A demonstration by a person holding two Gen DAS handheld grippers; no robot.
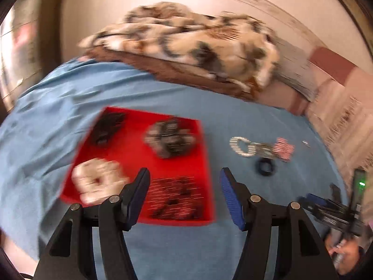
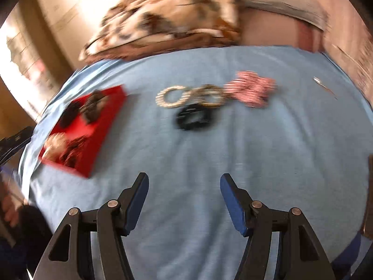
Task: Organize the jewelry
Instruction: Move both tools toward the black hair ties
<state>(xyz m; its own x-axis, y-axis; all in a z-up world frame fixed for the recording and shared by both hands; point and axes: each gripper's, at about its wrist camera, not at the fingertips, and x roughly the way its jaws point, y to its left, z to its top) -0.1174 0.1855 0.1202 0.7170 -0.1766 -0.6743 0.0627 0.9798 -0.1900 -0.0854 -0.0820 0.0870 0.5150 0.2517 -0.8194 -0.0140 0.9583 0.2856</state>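
A red tray (image 1: 130,158) (image 2: 102,121) lies on the blue cloth and holds several blurred pieces: a pale beaded bracelet (image 1: 98,182), a dark and silver cluster (image 1: 170,137), a black piece (image 1: 109,126) and dark items near its front. On the cloth to the tray's right lie a pale beaded ring (image 2: 172,98) (image 1: 242,147), a second pale ring (image 2: 209,95), a pink beaded piece (image 2: 251,88) (image 1: 283,149) and a black ring (image 2: 192,116) (image 1: 267,166). My left gripper (image 1: 184,182) hangs open over the tray's front right edge, nothing between its fingers. My right gripper (image 2: 184,186) stands open over bare cloth, short of the loose pieces.
A brown and cream patterned blanket (image 1: 186,42) (image 2: 172,16) is bunched at the far side of the blue cloth (image 2: 209,163). A small thin metal piece (image 2: 322,84) lies at the far right. The right gripper's body and a hand (image 1: 342,210) show at the left view's lower right.
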